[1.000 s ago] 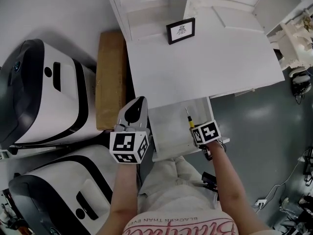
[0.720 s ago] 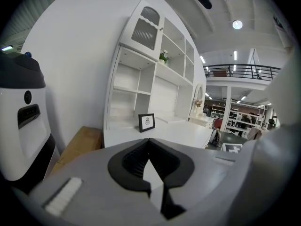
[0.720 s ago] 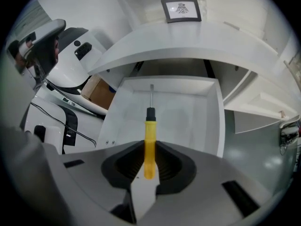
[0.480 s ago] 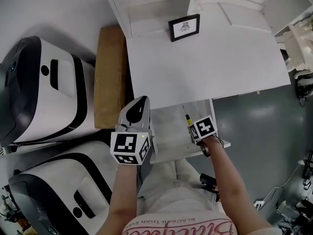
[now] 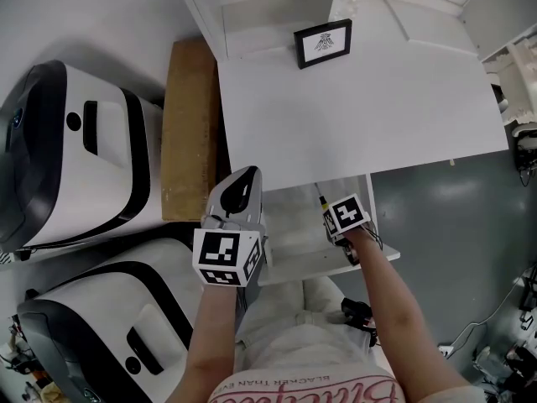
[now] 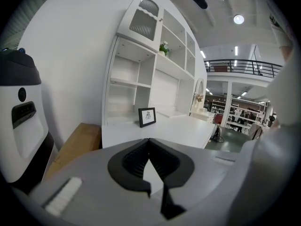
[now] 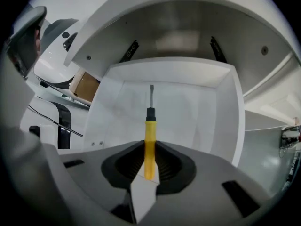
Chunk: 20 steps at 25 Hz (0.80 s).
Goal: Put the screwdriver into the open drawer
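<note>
The screwdriver [image 7: 150, 136] has a yellow handle, a black collar and a thin metal shaft. My right gripper [image 7: 150, 149] is shut on its handle, and the shaft points steeply down into the open white drawer [image 7: 207, 112]. The head view shows the right gripper [image 5: 331, 217] over the drawer [image 5: 289, 225], with the screwdriver [image 5: 320, 201] poking out ahead of it. My left gripper [image 5: 244, 180] hovers at the drawer's left edge. In its own view the left gripper [image 6: 149, 141] has its jaws shut with nothing between them.
The drawer sticks out from under a white desk top [image 5: 361, 107] that carries a small black picture frame [image 5: 323, 42]. A cardboard box [image 5: 189, 124] lies left of the desk. Two white and black machines [image 5: 75, 149] stand further left. A grey floor [image 5: 453, 217] lies to the right.
My right gripper has sunk toward the drawer with the screwdriver still in it. The left gripper has barely moved.
</note>
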Motion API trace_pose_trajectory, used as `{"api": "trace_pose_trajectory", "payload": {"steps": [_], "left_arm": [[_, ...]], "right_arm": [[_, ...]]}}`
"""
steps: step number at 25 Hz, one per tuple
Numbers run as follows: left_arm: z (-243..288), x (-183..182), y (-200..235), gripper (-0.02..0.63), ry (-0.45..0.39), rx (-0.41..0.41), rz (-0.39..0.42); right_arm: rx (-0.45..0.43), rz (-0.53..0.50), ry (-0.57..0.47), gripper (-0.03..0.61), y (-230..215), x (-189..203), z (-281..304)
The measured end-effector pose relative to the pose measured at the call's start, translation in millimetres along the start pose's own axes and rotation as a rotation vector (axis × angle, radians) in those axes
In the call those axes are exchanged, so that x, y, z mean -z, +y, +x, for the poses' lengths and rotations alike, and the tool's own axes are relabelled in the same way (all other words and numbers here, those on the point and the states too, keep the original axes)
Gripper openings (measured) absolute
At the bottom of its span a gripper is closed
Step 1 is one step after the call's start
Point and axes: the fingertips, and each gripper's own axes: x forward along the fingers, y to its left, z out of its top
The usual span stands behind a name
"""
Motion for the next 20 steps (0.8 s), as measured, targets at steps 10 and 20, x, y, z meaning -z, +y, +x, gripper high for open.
{"api": "trace_pose_trajectory", "payload": {"steps": [10,20], "left_arm": [[2.7,6.8,1.1,0.009,0.012,0.000,0.019],[0.4,9.7,5.8,0.009,0.007,-0.002,0.029]], "right_arm": [[0.031,0.019,0.009,0.072,-6.4,-3.8,28.9],[0.080,0.061,0.009,0.072,-9.6,1.8,50.6]]}}
